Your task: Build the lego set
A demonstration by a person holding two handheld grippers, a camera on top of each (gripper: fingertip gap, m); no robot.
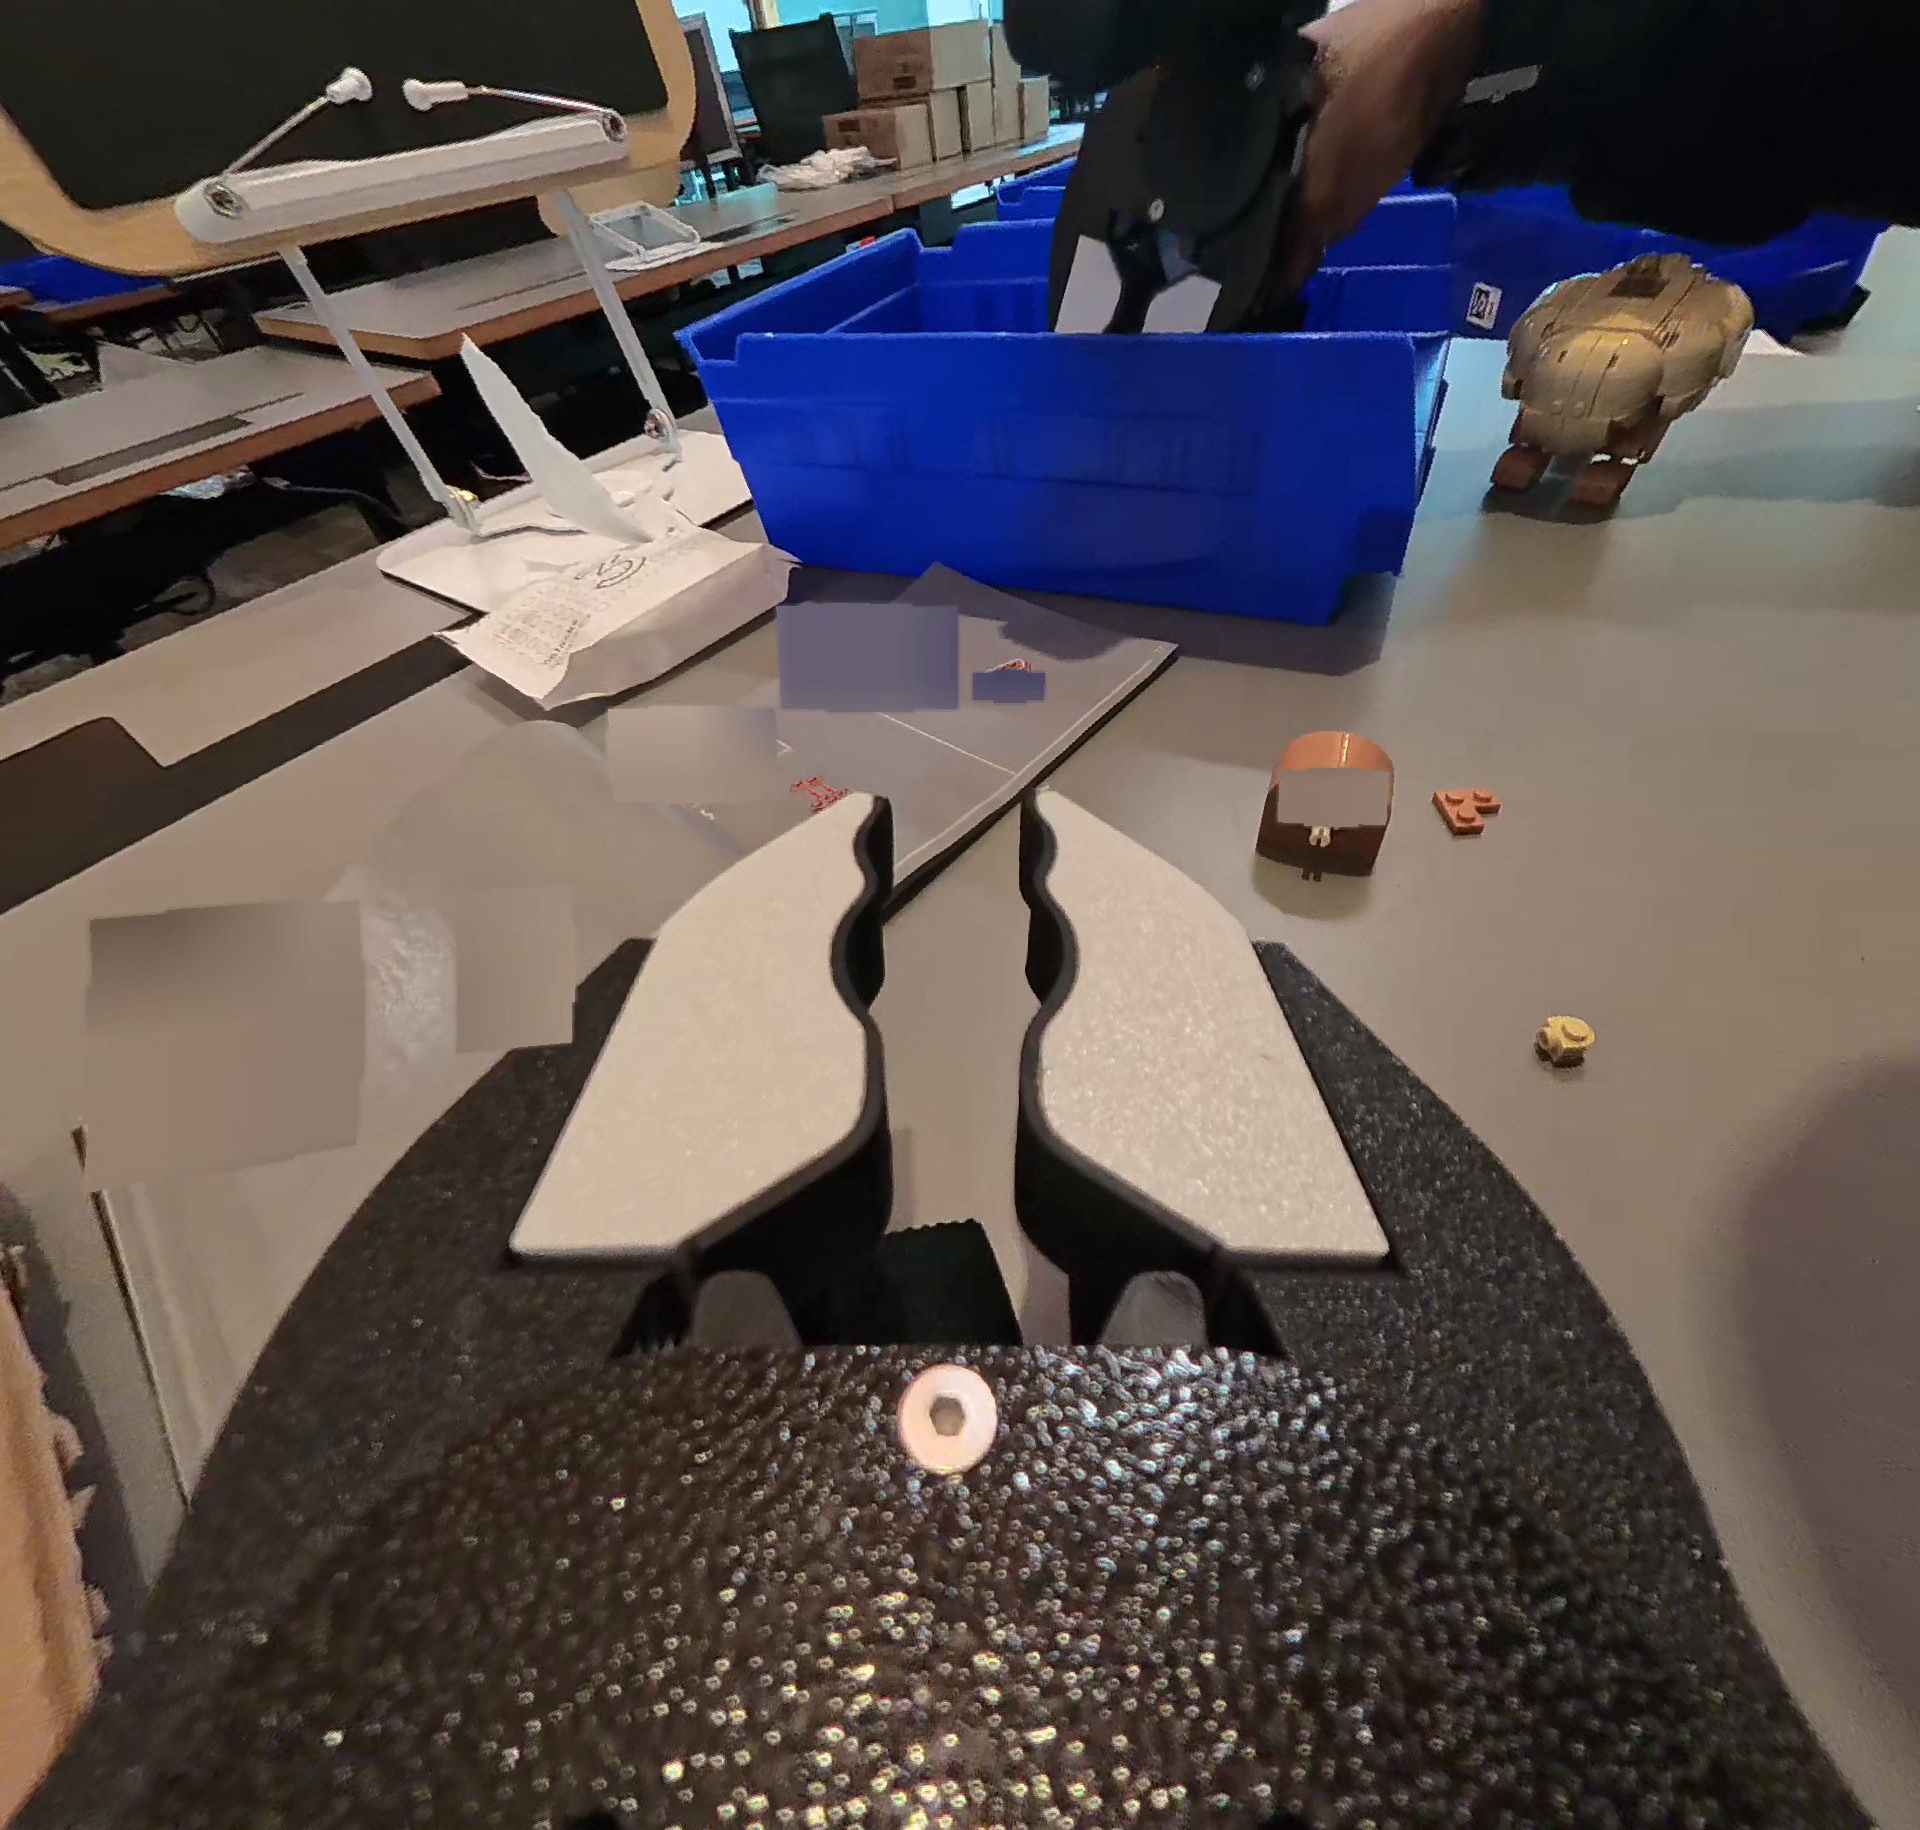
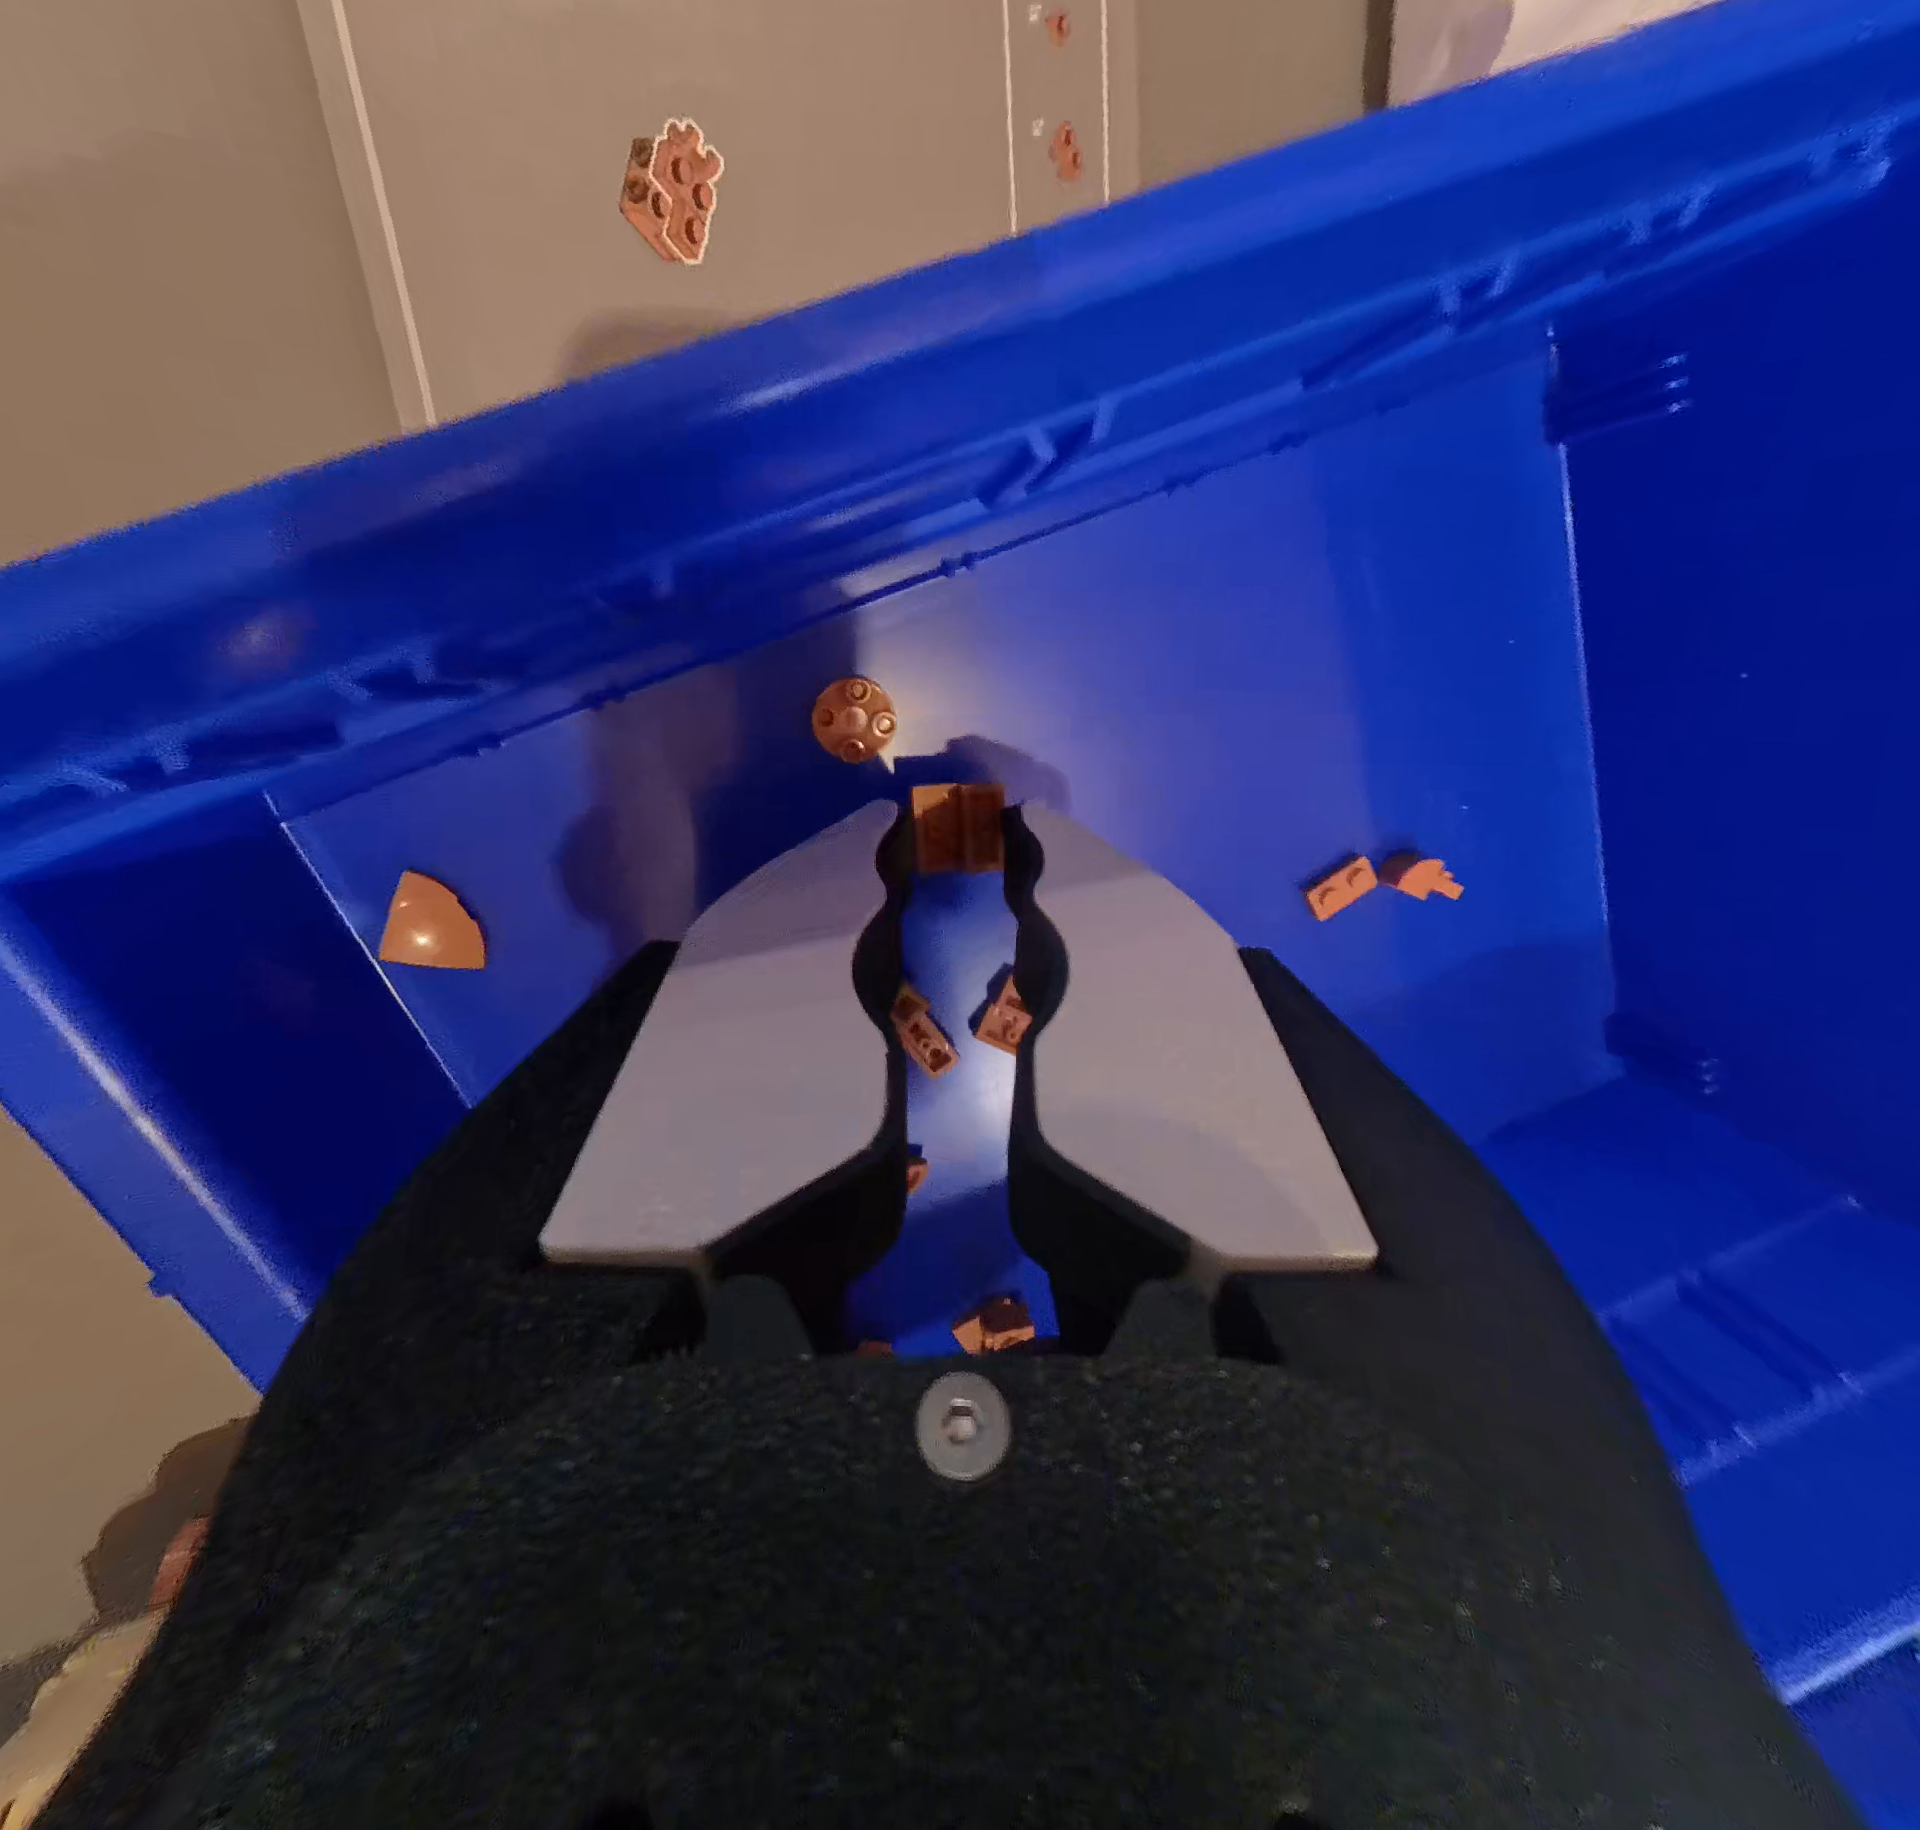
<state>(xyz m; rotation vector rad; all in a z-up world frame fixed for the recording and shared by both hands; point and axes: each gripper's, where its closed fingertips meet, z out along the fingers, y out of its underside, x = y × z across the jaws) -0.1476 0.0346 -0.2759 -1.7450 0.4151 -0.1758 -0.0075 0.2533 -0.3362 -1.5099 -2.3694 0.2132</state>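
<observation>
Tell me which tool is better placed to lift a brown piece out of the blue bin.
Right tool: it is inside the blue bin, pads gripping a brown piece. Left tool hangs open over the table.

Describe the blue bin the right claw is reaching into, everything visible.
The blue bin looks like glossy moulded plastic, open-topped, with ribbed rim and straight walls, standing upright on the grey table behind an open booklet. Small brown toy-brick parts lie scattered on its floor: a round studded plate, a quarter-dome piece, and several small bricks. The right claw is down inside it, shut on a small brown brick.
</observation>
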